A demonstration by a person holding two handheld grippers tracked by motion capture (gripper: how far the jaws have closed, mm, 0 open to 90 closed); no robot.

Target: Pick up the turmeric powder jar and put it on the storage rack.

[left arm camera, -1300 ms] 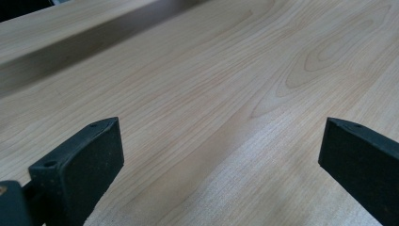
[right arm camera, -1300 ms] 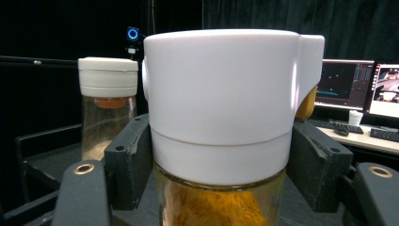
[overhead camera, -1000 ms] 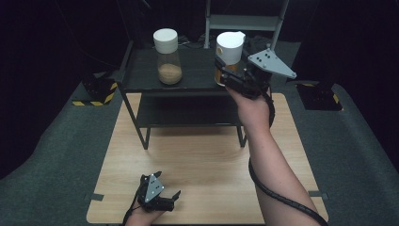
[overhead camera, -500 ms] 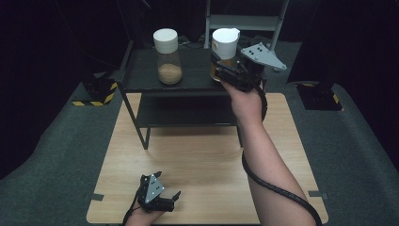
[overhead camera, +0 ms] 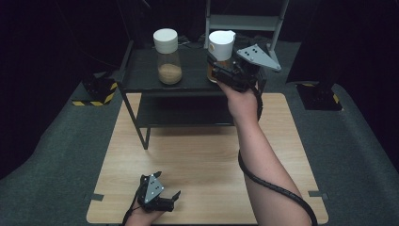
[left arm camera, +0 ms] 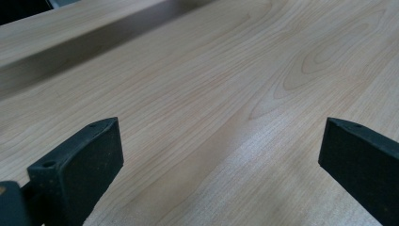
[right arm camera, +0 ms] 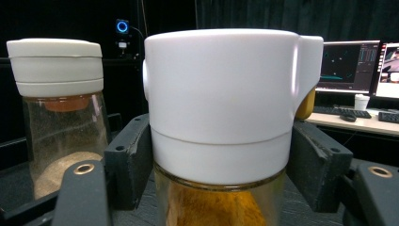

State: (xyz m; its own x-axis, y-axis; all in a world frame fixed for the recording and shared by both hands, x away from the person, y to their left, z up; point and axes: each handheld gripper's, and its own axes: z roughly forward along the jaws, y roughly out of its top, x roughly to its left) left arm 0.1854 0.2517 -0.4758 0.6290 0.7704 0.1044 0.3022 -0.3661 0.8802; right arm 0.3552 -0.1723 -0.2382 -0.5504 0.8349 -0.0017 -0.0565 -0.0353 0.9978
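The right forearm (overhead camera: 256, 155) reaches forward, its right gripper (overhead camera: 225, 71) raised with jaws clamped. The left gripper (overhead camera: 165, 197) sits low near the body, jaws spread apart.

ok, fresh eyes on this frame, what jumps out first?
The right hand-held gripper, its jaws around a white-lidded jar of amber contents on the black shelf. Next to it stands a second jar holding tan powder. The left hand-held gripper sits open at the wooden table's near edge.
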